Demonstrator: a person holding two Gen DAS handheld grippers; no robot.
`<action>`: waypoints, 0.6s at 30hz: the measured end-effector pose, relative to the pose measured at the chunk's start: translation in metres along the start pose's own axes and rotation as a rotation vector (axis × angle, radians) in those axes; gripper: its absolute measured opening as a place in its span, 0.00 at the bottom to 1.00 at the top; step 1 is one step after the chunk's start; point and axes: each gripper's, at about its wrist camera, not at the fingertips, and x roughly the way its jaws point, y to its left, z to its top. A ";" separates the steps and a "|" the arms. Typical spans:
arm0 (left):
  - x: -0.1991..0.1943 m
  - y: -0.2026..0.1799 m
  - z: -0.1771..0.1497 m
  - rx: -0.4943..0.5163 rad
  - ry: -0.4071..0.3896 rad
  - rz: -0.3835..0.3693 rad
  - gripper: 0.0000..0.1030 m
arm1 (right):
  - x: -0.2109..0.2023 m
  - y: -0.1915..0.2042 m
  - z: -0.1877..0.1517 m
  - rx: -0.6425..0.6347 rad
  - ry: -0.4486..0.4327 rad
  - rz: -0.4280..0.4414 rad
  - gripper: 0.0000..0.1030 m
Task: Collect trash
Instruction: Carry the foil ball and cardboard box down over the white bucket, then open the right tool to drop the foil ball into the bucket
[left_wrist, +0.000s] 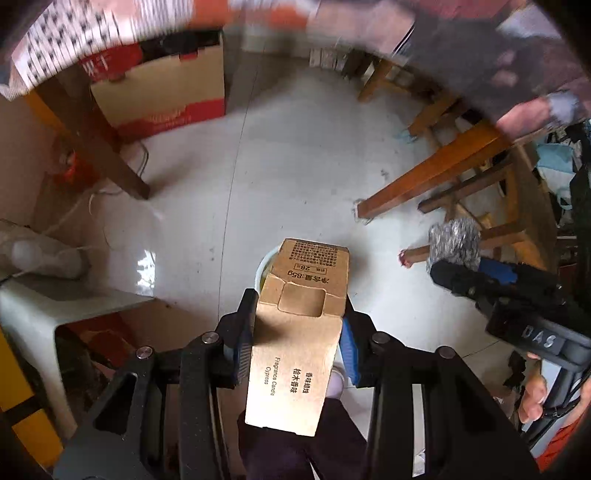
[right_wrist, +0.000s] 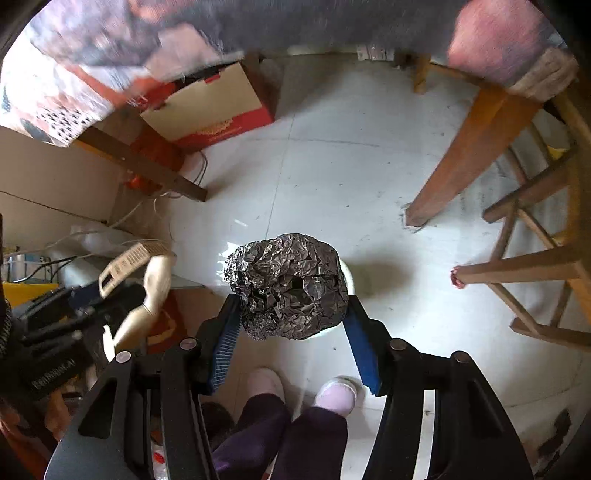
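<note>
Left gripper (left_wrist: 301, 325) nearest, pointing steeply down at pale tiled floor (left_wrist: 295, 155), clamped on kraft candle box (left_wrist: 295, 332) held between blue pads, flap end toward floor. Box print legible: "Fragrance Candle Cypress", "85g", "28", plus Chinese lines and a dense block of small text (unreadable). White bin rim (left_wrist: 264, 264) peeking out directly under box end.

Right gripper (right_wrist: 291, 314) likewise aimed down, pads touching either side of crumpled foil ball (right_wrist: 288, 286); grip looks light, jaws roughly half apart. White bin (right_wrist: 345, 275) mostly hidden behind ball. In left view, same gripper body reads "DAS".

Open floor in centre, hemmed in: dark table leg (left_wrist: 96, 140) and red-and-tan carton (left_wrist: 162, 92) upper left, white plastic stool (left_wrist: 55, 295) at left edge with cables trailing near it, orange-brown wooden bench legs (left_wrist: 432, 173) and chair rungs (right_wrist: 528, 266) on right. Patterned tablecloth (left_wrist: 66, 40) blurred along top. Carton lettering too smeared to read.

Purple trouser legs (right_wrist: 288, 435) and pale pink slippers (right_wrist: 338, 397) just behind bin (person standing close). Bare fingers (left_wrist: 533, 391) wrapped round right gripper handle.
</note>
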 end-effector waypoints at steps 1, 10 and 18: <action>0.006 0.002 -0.002 0.001 0.004 0.003 0.39 | 0.004 0.002 0.002 0.002 -0.002 0.006 0.52; 0.048 0.006 -0.006 -0.018 0.045 -0.031 0.39 | 0.036 -0.006 -0.004 0.050 0.026 0.024 0.68; 0.073 -0.014 0.001 0.010 0.171 -0.077 0.46 | 0.025 -0.019 -0.014 0.094 0.019 -0.001 0.68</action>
